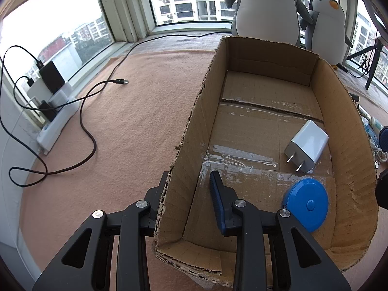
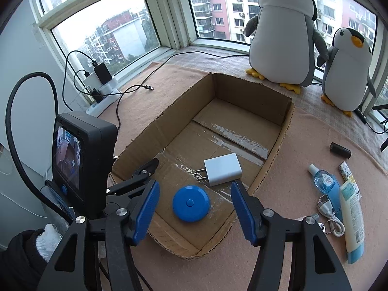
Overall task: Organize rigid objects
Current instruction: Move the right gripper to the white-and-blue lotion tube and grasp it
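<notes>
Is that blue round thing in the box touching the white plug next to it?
Apart. The right wrist view shows bare cardboard floor between the blue tape measure and the white charger; the left wrist view shows the same gap.

The left gripper (image 1: 188, 198) straddles a wall, one finger on either side, its jaws closed onto the edge. The right gripper (image 2: 195, 208) hovers with jaws spread wide and nothing between them. A white-gloved hand (image 2: 47, 240) in a dark sleeve shows low on the left
</notes>
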### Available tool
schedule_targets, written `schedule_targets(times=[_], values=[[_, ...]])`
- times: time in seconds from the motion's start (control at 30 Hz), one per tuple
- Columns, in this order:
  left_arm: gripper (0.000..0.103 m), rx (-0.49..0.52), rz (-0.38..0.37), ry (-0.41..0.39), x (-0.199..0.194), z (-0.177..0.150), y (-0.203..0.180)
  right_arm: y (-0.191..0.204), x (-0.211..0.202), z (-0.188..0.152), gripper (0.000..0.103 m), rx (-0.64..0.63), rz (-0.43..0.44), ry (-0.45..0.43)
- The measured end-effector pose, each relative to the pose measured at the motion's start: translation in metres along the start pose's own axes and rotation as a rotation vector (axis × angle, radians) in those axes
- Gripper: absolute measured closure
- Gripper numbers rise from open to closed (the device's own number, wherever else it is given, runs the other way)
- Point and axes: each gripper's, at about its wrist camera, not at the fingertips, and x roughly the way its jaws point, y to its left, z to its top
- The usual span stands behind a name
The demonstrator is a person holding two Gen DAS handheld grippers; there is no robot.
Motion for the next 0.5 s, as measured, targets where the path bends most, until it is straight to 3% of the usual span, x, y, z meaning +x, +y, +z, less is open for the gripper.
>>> schedule_targets(times=[0.27, 0.5], values=[[0.073, -0.001, 0.0, 0.0, 0.0, 0.0, 0.001, -0.029, -0.017, -0.009, 0.046, 0.042, -0.023, -0.026], [0.073, -0.001, 0.0, 0.0, 0.0, 0.0, 0.001, -0.092, -0.041, -0.029, 0.046, 0.133, -0.097, -0.063]])
